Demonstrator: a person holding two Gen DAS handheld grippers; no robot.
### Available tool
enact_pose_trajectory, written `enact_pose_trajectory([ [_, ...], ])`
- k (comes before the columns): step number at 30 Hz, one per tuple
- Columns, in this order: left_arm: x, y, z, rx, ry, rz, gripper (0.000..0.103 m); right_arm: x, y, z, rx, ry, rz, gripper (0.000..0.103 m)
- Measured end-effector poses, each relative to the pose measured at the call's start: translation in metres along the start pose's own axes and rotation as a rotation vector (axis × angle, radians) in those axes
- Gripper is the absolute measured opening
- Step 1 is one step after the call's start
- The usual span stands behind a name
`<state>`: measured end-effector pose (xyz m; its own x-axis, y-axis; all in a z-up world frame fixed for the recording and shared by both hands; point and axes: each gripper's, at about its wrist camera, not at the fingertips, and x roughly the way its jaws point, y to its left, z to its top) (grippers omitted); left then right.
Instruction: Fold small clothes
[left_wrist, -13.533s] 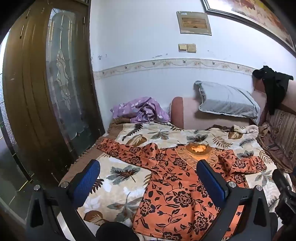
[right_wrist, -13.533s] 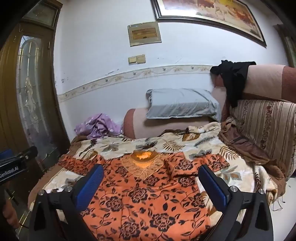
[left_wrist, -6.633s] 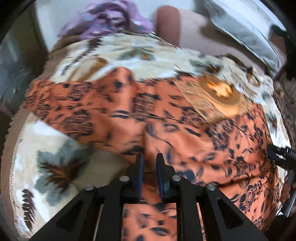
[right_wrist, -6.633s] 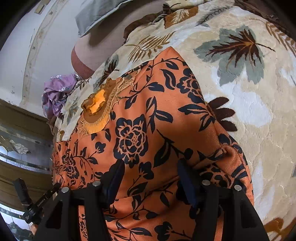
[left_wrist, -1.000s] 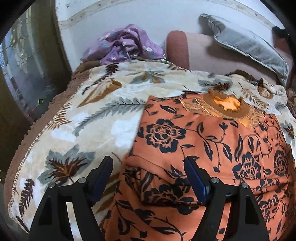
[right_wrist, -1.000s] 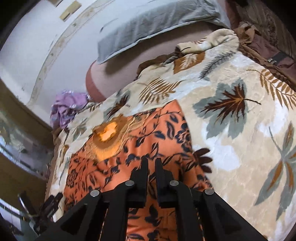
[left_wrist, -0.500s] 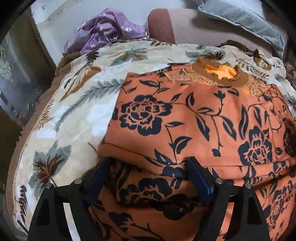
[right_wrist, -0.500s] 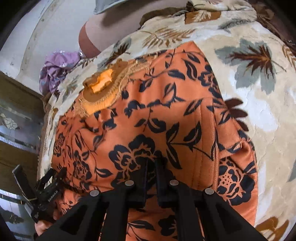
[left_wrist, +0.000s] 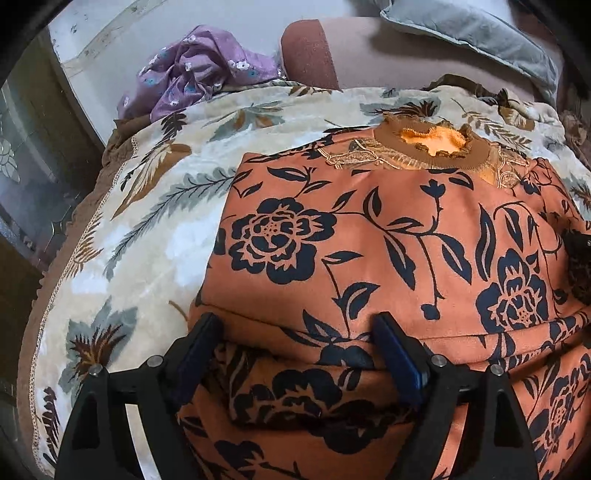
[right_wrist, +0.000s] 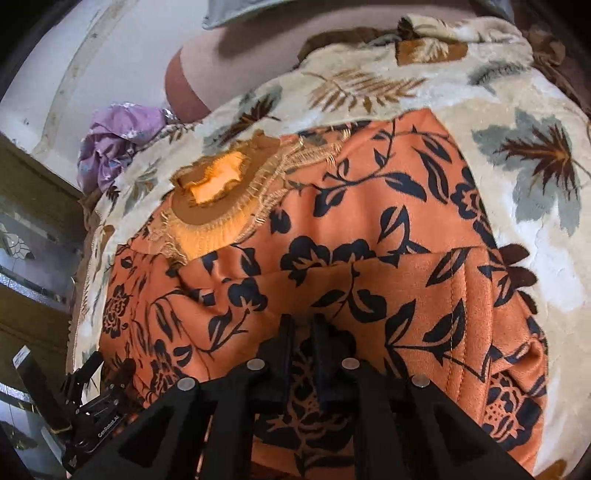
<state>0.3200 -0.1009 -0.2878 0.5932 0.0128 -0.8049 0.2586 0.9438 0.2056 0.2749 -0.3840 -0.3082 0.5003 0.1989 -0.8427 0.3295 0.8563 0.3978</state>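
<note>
An orange top with black flowers (left_wrist: 369, 240) lies on the leaf-patterned blanket (left_wrist: 147, 229), both sleeves folded in over the body, its collar (left_wrist: 432, 142) at the far end. My left gripper (left_wrist: 295, 332) is open, its blue pads either side of the folded sleeve's hem at the near left. My right gripper (right_wrist: 301, 326) is shut on a fold of the orange top (right_wrist: 369, 229) near its middle. The left gripper also shows in the right wrist view (right_wrist: 99, 384), at the lower left.
A purple crumpled garment (left_wrist: 199, 70) lies at the bed's far left corner by the wall. A grey pillow (left_wrist: 469, 33) rests on the pink bolster (left_wrist: 369, 59). A wooden door (left_wrist: 22, 184) stands to the left of the bed.
Both grippers have come lower and nearer to the top. The left stays open over the folded sleeve; the right stays shut and now has cloth bunched at its tips.
</note>
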Motion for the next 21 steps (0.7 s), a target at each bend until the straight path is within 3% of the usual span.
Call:
enact_pose_trajectory([
  [7, 0.000, 0.000, -0.003, -0.006, -0.012, 0.002, 0.086, -0.015, 0.030, -0.016, -0.107, -0.031, 0.072, 0.013],
  [12, 0.001, 0.000, -0.004, -0.015, -0.018, 0.007, 0.089, 0.014, 0.033, -0.025, -0.126, 0.075, 0.016, 0.013],
  [14, 0.002, 0.001, -0.004, -0.027, -0.019, 0.015, 0.095, 0.014, 0.031, -0.025, -0.117, 0.049, 0.030, 0.013],
  [17, 0.009, 0.010, -0.005, -0.106, 0.007, 0.011, 0.103, 0.016, 0.031, -0.023, -0.116, 0.061, 0.031, 0.013],
  [19, 0.015, 0.023, -0.007, -0.193, 0.046, -0.057, 0.103, 0.016, 0.028, -0.024, -0.102, 0.052, 0.041, 0.013],
  [21, 0.017, 0.025, -0.006, -0.204, 0.060, -0.072, 0.103, 0.017, 0.026, -0.023, -0.085, 0.046, 0.053, 0.013],
])
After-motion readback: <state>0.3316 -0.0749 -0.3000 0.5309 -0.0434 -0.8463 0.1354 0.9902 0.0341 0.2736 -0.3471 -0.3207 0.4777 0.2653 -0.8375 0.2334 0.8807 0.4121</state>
